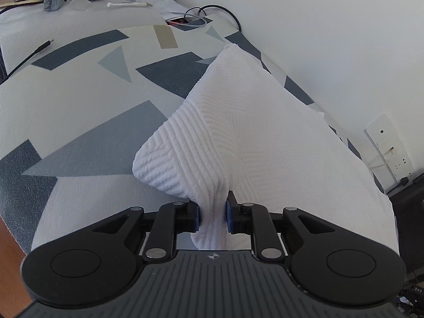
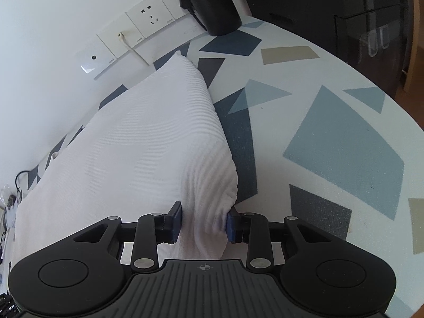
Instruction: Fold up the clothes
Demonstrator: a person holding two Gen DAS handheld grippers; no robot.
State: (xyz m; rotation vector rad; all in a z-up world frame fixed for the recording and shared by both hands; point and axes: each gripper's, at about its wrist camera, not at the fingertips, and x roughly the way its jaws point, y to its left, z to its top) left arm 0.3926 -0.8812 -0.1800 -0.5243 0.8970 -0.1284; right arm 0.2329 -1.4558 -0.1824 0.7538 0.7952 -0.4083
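A white ribbed cloth [image 1: 254,137] lies along the wall side of a table covered with a geometric-patterned mat [image 1: 79,122]. My left gripper [image 1: 212,216] is shut on a bunched near corner of the cloth and lifts it off the mat, so the cloth slopes up toward me. The same cloth [image 2: 137,137] shows in the right wrist view. My right gripper [image 2: 203,224] is shut on its other near corner, also raised. The far edge of the cloth rests on the mat by the wall.
The white wall [image 1: 331,39] runs beside the cloth, with sockets [image 2: 148,17] and a plugged black adapter [image 2: 212,2]. Cables, a phone and chargers [image 1: 53,0] clutter the far end of the table. A dark cabinet [image 2: 357,13] stands past the mat's edge.
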